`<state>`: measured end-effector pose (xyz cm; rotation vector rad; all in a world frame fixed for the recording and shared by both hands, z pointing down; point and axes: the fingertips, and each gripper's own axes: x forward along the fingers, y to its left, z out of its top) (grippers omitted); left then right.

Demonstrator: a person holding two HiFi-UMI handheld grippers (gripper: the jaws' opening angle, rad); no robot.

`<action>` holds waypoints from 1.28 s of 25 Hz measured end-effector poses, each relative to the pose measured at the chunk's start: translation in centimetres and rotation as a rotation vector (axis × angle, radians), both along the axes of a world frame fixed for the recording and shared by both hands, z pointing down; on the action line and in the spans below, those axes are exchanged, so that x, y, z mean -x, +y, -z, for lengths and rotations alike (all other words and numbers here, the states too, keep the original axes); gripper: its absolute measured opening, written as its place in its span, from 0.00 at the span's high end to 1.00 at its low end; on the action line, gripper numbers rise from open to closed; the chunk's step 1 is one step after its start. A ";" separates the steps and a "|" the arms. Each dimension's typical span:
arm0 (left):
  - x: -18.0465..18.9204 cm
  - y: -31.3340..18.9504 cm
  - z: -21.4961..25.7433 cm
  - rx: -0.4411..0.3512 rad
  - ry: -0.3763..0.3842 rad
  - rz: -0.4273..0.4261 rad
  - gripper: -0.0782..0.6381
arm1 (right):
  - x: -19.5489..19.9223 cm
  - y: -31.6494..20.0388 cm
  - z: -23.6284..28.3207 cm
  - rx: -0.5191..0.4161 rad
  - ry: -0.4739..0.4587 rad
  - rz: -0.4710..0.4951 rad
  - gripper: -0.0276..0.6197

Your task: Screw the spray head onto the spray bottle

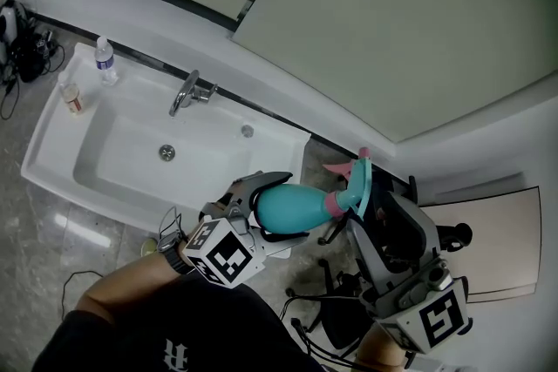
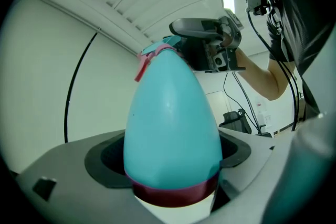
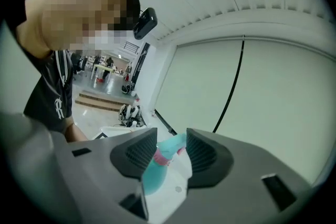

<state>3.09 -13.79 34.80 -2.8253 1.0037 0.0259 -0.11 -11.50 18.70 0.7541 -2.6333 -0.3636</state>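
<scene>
My left claw point(image 1: 258, 210) is clenched on the fat bottom end of the spray bottle point(image 1: 296, 209). The spray bottle is teal with a dark red band at the bottom, and I cannot see what is inside it. It is up in the air, lying flat on its side. Its long way runs across from my left claw to my right claw point(image 1: 338, 222), and its neck points at the right claw. The spray head point(image 1: 357, 183) sits at the neck and sticks up from it, with its pink tip near the top. My right claw is half closed and is grasping the spray head at its pink ring. Down past the spray bottle is a white sink point(image 1: 44, 148) with a tap point(image 1: 186, 91) and a round drain point(image 1: 166, 152) in its bowl. A clear bottle point(image 1: 105, 61) with a blue cap and a small jar point(image 1: 72, 98) stand on the sink's far left edge, well apart from my claws. Black cables point(image 1: 30, 48) lie by that corner. A black chair point(image 1: 336, 322) on wheels stands on the floor under my right claw.
</scene>
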 end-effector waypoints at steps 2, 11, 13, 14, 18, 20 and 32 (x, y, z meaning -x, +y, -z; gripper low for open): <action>-0.2 0.0 0.2 -0.007 -0.004 0.000 0.28 | 0.0 0.2 0.1 0.003 -0.023 0.009 0.72; -0.3 1.0 1.4 -0.032 0.011 -0.025 0.28 | -3.2 0.5 -2.8 0.381 -0.228 0.133 0.72; -0.5 1.3 1.7 -0.036 0.010 -0.039 0.28 | -2.9 0.7 -3.1 0.444 -0.266 0.217 0.72; -0.7 1.5 1.8 -0.039 0.006 -0.048 0.28 | -2.7 0.9 -3.0 0.463 -0.285 0.255 0.72; -1.4 2.3 2.1 -0.051 -0.009 -0.089 0.28 | -1.8 1.6 -2.2 0.503 -0.334 0.391 0.72; -1.7 2.6 2.1 -0.055 -0.016 -0.101 0.28 | -1.4 1.7 -2.3 0.504 -0.339 0.417 0.72; -1.2 1.9 1.7 0.001 -0.021 -0.072 0.28 | -0.6 1.3 -2.4 0.206 -0.222 0.204 0.75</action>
